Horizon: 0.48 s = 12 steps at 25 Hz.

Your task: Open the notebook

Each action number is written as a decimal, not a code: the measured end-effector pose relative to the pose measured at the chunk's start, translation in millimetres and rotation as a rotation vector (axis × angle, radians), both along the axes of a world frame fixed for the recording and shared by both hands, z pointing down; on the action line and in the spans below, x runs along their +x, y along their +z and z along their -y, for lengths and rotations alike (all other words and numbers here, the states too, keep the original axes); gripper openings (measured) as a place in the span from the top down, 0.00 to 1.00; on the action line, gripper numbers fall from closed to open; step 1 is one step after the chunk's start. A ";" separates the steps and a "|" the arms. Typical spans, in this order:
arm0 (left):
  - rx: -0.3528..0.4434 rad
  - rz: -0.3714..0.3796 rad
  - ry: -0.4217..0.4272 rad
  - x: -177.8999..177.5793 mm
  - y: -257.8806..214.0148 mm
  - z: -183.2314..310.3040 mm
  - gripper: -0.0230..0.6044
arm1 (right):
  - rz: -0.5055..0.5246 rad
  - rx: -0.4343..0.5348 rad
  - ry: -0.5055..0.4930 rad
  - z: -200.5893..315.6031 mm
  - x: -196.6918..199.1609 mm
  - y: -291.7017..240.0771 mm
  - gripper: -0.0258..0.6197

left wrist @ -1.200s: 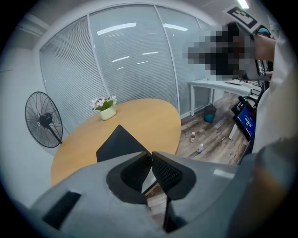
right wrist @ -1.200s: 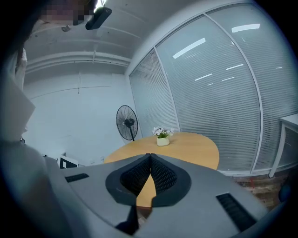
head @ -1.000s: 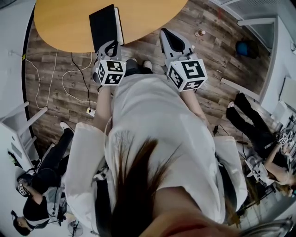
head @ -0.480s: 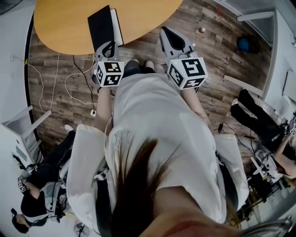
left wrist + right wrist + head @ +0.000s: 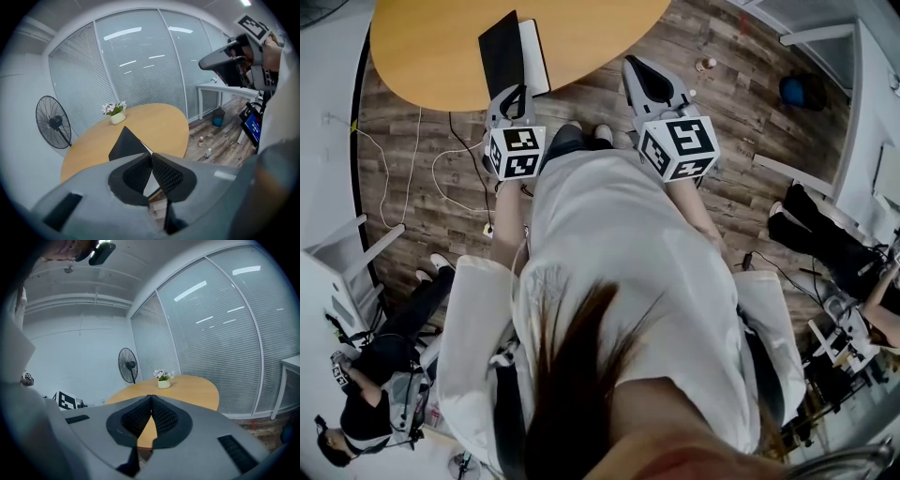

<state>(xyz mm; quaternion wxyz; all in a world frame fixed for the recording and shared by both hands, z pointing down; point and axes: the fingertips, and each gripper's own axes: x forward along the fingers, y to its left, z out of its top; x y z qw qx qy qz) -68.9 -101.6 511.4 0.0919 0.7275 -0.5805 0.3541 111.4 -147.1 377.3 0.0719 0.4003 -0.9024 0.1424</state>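
The black notebook (image 5: 501,54) lies at the near edge of the round wooden table (image 5: 422,47). In the left gripper view its black cover (image 5: 126,144) stands tilted up and a strip of white page (image 5: 151,183) shows beside it. My left gripper (image 5: 514,94) is at the notebook's near edge. Its tips (image 5: 151,155) meet right at the lifted cover's corner and seem to pinch it. My right gripper (image 5: 639,73) hangs over the floor to the right of the table. Its jaws (image 5: 151,397) are shut with nothing between them.
A small pot of flowers (image 5: 117,115) stands at the far side of the table. A standing fan (image 5: 54,124) is at the left. Cables (image 5: 450,159) run over the wooden floor, where bottles (image 5: 201,140) stand. A white desk (image 5: 220,86) and seated people (image 5: 825,253) are around.
The left gripper has shifted slightly left. The notebook's black cover looks narrower from above and more white page shows. The right gripper has not moved.
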 end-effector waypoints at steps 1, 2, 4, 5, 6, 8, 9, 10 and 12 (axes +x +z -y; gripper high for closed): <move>0.005 0.000 -0.003 -1.8 -1.6 -1.1 0.91 | -0.001 0.002 -0.002 -1.2 -0.5 -0.3 0.96; 0.009 0.003 -0.004 -3.3 -2.8 -2.1 0.91 | -0.003 0.004 -0.002 -2.2 -0.7 -0.6 0.96; 0.015 0.009 -0.005 -4.8 -3.9 -3.8 0.91 | -0.005 0.008 0.002 -2.9 1.3 -1.0 0.96; 0.017 0.007 -0.007 -5.0 -3.8 -4.7 0.91 | -0.006 0.009 0.007 -3.0 3.2 -1.0 0.96; 0.017 0.003 -0.011 -5.2 -3.6 -5.6 0.91 | -0.008 0.009 0.010 -3.3 4.9 -0.7 0.96; 0.019 -0.011 -0.023 -6.1 -3.4 -6.5 0.91 | -0.012 0.010 0.013 -4.0 6.8 0.4 0.96; 0.022 -0.020 -0.029 -6.5 -3.7 -5.8 0.91 | -0.014 0.012 0.012 -3.9 7.1 0.7 0.96; 0.026 -0.029 -0.034 -6.3 -4.2 -4.4 0.91 | -0.015 0.014 0.010 -3.5 7.1 0.9 0.96; 0.031 -0.039 -0.036 -5.2 -4.7 -3.1 0.91 | -0.019 0.019 0.009 -3.4 7.3 1.3 0.96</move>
